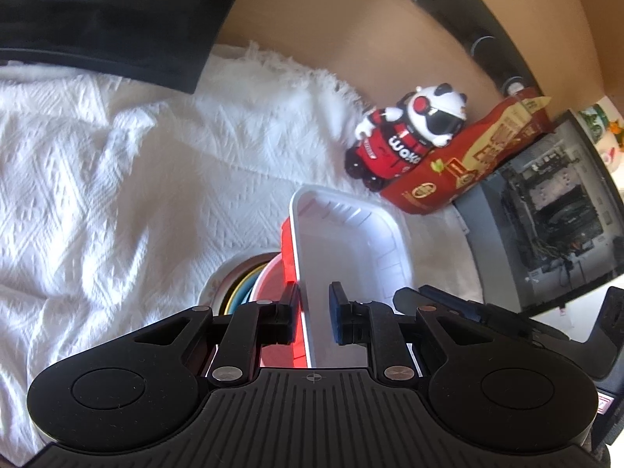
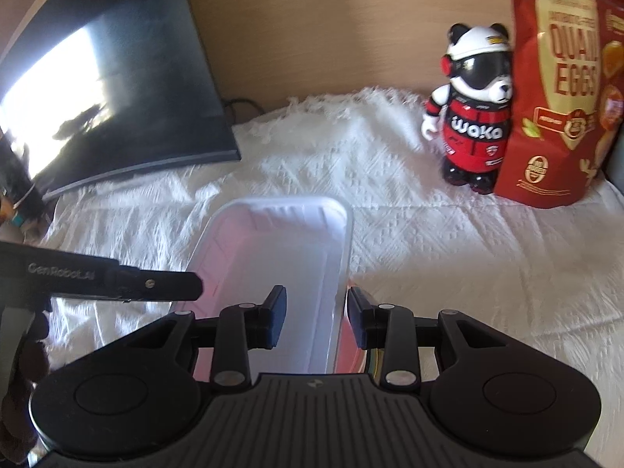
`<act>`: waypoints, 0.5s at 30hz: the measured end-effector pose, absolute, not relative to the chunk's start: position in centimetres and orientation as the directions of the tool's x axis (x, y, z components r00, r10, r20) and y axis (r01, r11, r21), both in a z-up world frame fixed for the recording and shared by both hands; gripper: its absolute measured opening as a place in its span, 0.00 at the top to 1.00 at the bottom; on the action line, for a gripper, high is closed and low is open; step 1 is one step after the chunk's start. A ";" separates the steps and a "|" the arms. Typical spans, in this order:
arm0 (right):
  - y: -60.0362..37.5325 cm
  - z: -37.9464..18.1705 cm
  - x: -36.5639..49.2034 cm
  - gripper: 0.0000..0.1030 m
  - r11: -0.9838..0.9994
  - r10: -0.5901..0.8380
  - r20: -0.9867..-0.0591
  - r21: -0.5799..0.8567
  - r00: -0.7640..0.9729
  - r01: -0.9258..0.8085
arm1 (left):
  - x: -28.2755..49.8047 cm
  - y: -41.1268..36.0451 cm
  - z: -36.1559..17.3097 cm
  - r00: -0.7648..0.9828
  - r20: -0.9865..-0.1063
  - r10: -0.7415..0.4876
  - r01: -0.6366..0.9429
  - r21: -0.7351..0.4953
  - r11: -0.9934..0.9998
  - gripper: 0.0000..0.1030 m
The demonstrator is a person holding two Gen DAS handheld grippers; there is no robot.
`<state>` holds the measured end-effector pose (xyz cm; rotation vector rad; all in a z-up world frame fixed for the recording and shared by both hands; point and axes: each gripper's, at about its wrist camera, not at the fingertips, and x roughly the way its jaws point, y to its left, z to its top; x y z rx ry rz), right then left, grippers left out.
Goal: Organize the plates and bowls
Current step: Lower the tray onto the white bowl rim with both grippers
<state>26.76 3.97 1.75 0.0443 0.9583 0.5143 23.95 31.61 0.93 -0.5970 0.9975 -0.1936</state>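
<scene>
A white woven cloth (image 2: 429, 257) spreads under and ahead of both tongs. A dark monitor (image 2: 117, 89) stands far ahead to the left of the right tongs. A red snack bag (image 2: 553, 117) rises ahead to their right, a panda figure (image 2: 474, 113) touching its left side. The white rectangular tray (image 2: 273, 257) lies just ahead, atop a red tray (image 1: 286, 249) and stacked bowls (image 1: 238, 288). The left tongs (image 1: 314, 308) and right tongs (image 2: 316, 318) each straddle a tray wall, spread apart, gaps showing beside the pads.
</scene>
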 end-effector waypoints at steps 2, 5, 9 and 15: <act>4.0 2.0 26.5 0.67 0.891 0.425 -0.767 0.260 0.481 -0.372 | 24.3 31.7 1.0 0.532 -0.727 -0.435 -0.085 -0.557 0.826 0.82; 4.4 2.0 26.2 0.65 0.904 0.403 -0.766 0.247 0.500 -0.349 | 24.7 31.7 0.8 0.523 -0.728 -0.444 -0.057 -0.550 0.833 0.82; 5.0 1.9 26.0 0.64 0.920 0.369 -0.775 0.224 0.513 -0.323 | 24.7 31.8 0.8 0.519 -0.729 -0.447 -0.048 -0.547 0.836 0.82; 6.0 2.4 25.2 0.62 0.920 0.358 -0.773 0.196 0.524 -0.340 | 23.9 32.1 0.9 0.509 -0.744 -0.432 -0.068 -0.536 0.842 0.82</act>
